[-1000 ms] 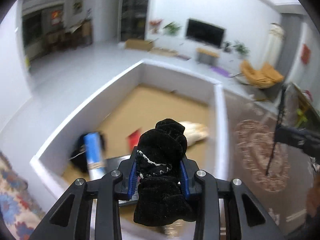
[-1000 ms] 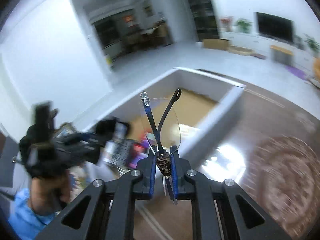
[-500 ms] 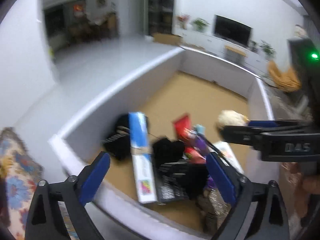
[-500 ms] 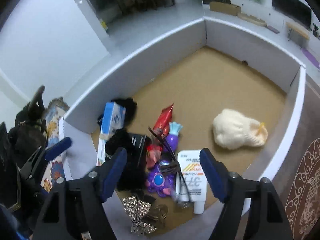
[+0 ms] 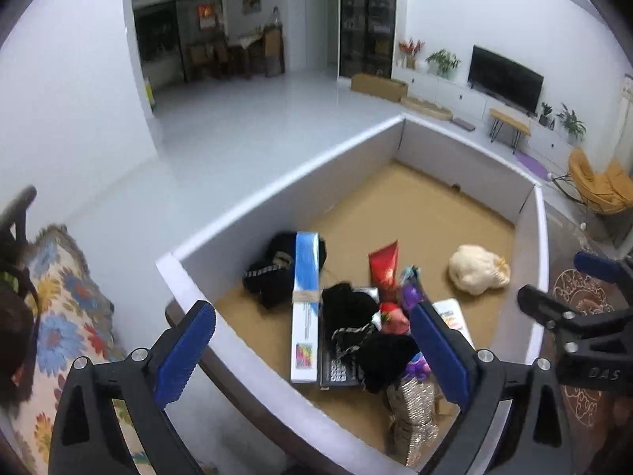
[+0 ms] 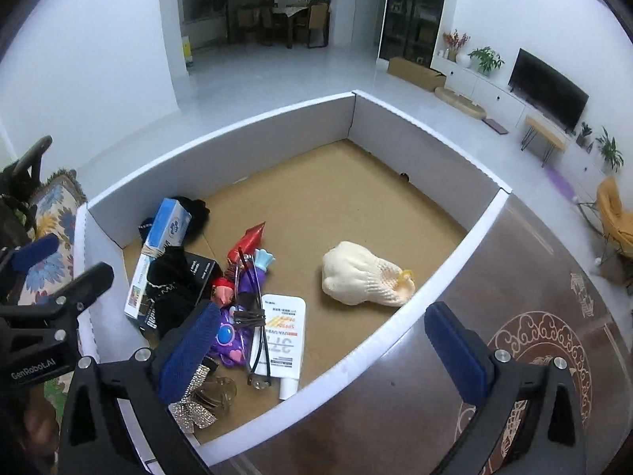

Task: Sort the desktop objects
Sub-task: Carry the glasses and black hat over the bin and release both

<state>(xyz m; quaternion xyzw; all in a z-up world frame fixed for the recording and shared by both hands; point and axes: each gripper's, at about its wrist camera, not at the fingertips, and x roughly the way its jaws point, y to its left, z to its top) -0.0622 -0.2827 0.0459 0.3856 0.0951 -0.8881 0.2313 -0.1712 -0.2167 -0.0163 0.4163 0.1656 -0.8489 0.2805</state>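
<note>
Both pairs of jaws stand wide apart with nothing between their blue pads, and both have just been opening. From its own camera the left gripper [image 5: 312, 350] tilts steeply down over the near corner of the white-walled box [image 5: 277, 194], its left pad above the rim and its right pad above the heap inside. The right gripper [image 6: 330, 350] tilts down the same way from the other side, its left pad over the heap and its right pad out past the box wall above the dark patterned table [image 6: 534, 277]. Each gripper shows at the edge of the other's view, so the two hang close together over the same corner. A black velvet pouch [image 5: 348, 316] with a thin silvery cord lies loose on a flat black box [image 5: 336, 372], just inside the left gripper's right pad and touching neither pad. A pair of glasses [image 6: 253, 316] lies folded across a purple toy [image 6: 227, 336] and the edge of a white tube [image 6: 283, 338], just beyond the right gripper's left pad and clear of it. Around them sit a long blue-and-white carton [image 5: 306, 304], a red tube [image 5: 383, 267], a second black fabric bundle [image 5: 273, 273] against the wall, and a glittery bow [image 6: 194, 415] near the rim. A cream knitted item [image 6: 364, 279] lies by itself on the brown floor of the box, well apart from the heap.
</note>
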